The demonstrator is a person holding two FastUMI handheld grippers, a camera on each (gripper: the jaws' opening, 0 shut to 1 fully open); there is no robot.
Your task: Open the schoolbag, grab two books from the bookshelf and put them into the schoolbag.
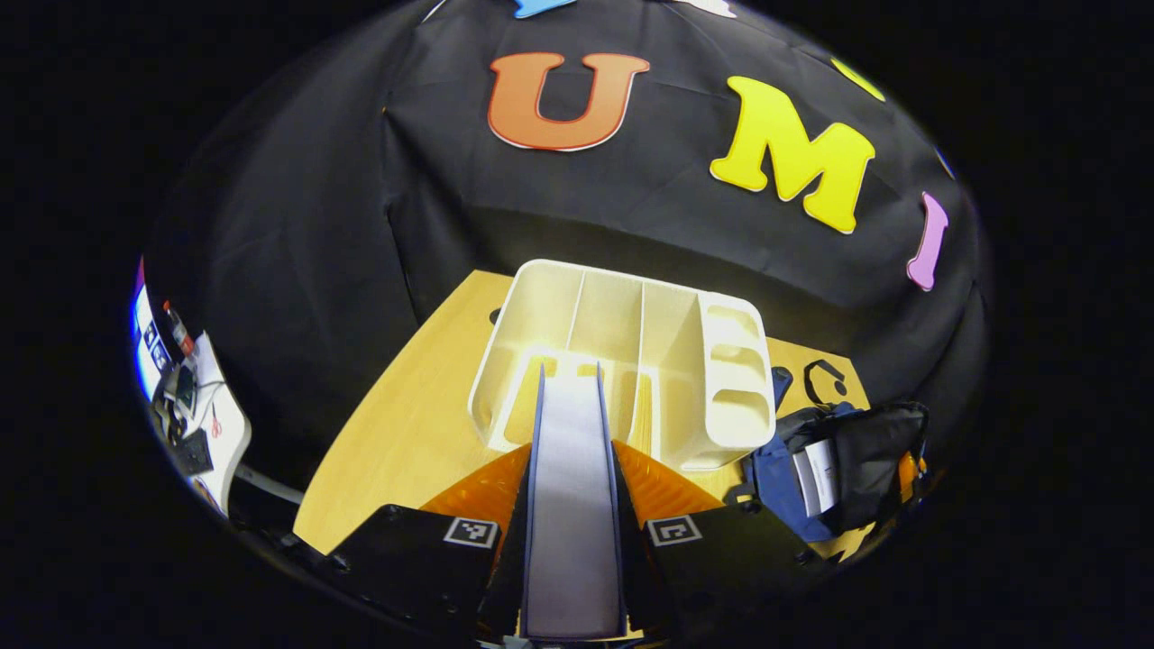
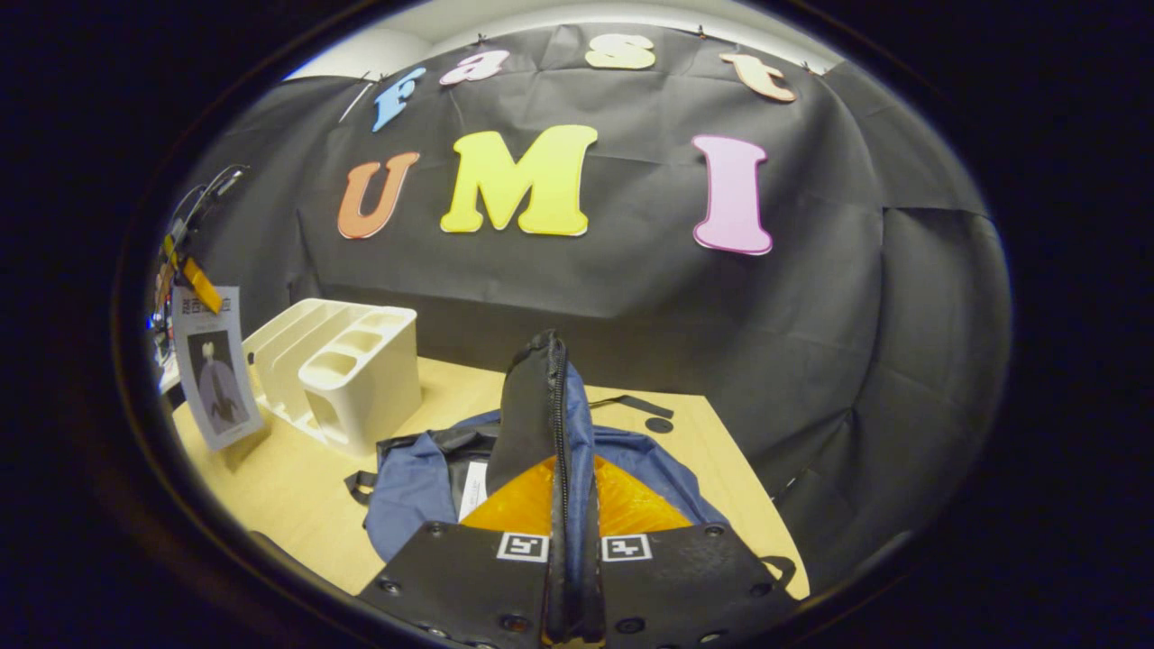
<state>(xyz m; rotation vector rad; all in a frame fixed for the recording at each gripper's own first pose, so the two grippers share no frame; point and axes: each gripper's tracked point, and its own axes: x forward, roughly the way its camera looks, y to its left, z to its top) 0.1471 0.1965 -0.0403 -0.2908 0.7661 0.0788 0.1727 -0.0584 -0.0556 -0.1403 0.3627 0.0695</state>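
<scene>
My left fingers (image 1: 572, 505) clamp a book (image 1: 572, 487) just before the bookshelf (image 1: 631, 361); my right fingers (image 2: 570, 541) pinch the schoolbag (image 2: 541, 460) flap at the tabletop's (image 2: 270, 478) right edge. Next, carry it over.

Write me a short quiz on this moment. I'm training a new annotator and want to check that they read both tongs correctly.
1. True or false: the left tongs are shut on a thin blue-covered book, held edge-on in front of the white plastic bookshelf.
2. What do the right tongs grip? A) the zipped edge of the blue and black fabric schoolbag; B) the bookshelf; C) nothing.
3. Short answer: is the schoolbag open or closed?
Key: 1 true; 2 A; 3 open, since its edge is lifted and the inside shows.
</scene>
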